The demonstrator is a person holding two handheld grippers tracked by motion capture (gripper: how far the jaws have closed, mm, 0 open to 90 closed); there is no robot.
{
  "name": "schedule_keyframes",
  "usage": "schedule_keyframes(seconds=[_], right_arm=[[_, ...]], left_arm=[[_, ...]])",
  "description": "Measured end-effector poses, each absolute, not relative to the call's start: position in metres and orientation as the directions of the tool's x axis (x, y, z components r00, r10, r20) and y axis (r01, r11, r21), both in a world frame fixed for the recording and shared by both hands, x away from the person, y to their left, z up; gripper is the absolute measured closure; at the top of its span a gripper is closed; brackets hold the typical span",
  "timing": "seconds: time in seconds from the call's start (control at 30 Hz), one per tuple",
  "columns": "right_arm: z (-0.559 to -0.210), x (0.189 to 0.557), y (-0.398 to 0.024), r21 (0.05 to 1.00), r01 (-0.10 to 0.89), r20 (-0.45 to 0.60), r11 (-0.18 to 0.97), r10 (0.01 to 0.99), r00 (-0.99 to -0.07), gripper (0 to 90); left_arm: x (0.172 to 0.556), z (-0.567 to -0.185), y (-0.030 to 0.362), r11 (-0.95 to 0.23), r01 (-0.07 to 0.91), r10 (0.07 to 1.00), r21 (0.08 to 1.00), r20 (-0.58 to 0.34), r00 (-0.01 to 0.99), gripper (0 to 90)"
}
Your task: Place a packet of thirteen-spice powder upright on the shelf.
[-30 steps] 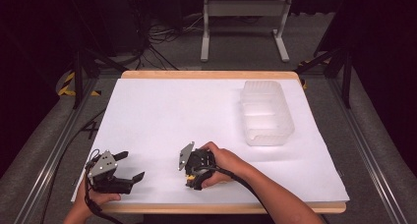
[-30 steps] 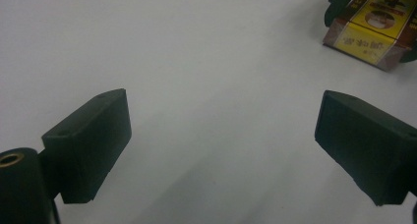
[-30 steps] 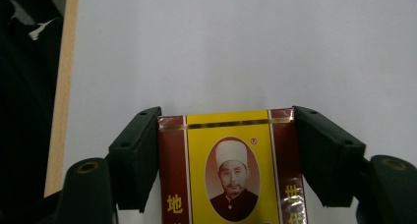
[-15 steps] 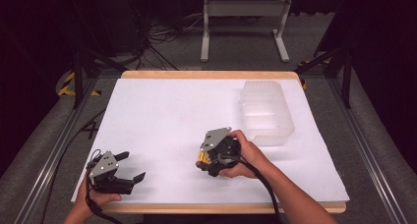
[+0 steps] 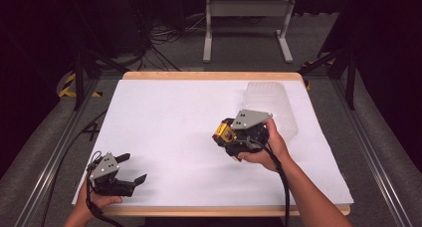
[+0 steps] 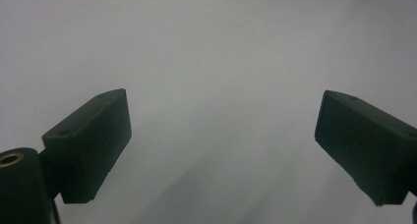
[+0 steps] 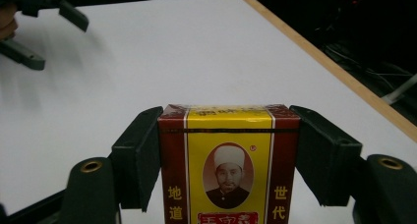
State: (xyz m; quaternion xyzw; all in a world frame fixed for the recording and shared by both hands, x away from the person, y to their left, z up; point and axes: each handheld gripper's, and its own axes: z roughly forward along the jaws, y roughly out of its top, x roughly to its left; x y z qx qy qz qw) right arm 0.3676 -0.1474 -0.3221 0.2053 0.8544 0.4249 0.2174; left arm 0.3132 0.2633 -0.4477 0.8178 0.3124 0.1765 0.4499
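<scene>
Your right gripper [image 5: 225, 136] is lifted above the white table [image 5: 169, 117], right of centre, and its jaws are clenched on a small red-and-yellow box [image 7: 228, 162]. In the right gripper view the box [image 5: 224, 132] sits square between the two black jaws, each pressing a red side panel; its yellow front panel carries an oval portrait, with yellow Chinese characters down the red bands. Your right hand [image 5: 266, 146] wraps the gripper body from behind, and the grey three-cornered plate [image 5: 251, 119] faces up. A clear plastic container [image 5: 271, 105] stands on the table just beyond that hand, near the far right edge.

Your left gripper [image 5: 130, 168] rests low at the near left corner of the table, held by your left hand [image 5: 97, 199]. Its jaws are released and set wide apart; the left gripper view shows nothing but bare white surface between them. The two grippers are well apart. From the right gripper view, the left gripper [image 7: 42, 25] appears at the upper left, jaws spread.
</scene>
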Motion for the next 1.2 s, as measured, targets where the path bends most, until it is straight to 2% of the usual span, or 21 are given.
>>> schedule_keyframes(seconds=[0.3, 0.53, 1.2], right_arm=[[-0.314, 0.391, -0.168, 0.874, 0.197, -0.191, 0.445, 0.686, -0.703, 32.8], [-0.314, 0.408, -0.186, 0.89, 0.209, -0.202, 0.405, 0.761, -0.616, 32.8], [-0.329, 0.437, -0.23, 0.914, 0.274, -0.158, 0.298, 0.885, -0.437, 32.8]], left_arm=[[0.314, -0.448, 0.264, -0.405, 0.348, 0.666, 0.845, 0.012, 0.746, 7.6], [0.315, -0.448, 0.264, -0.404, 0.347, 0.664, 0.846, 0.011, 0.748, 7.7], [0.315, -0.448, 0.265, -0.408, 0.351, 0.666, 0.842, 0.012, 0.746, 7.7]])
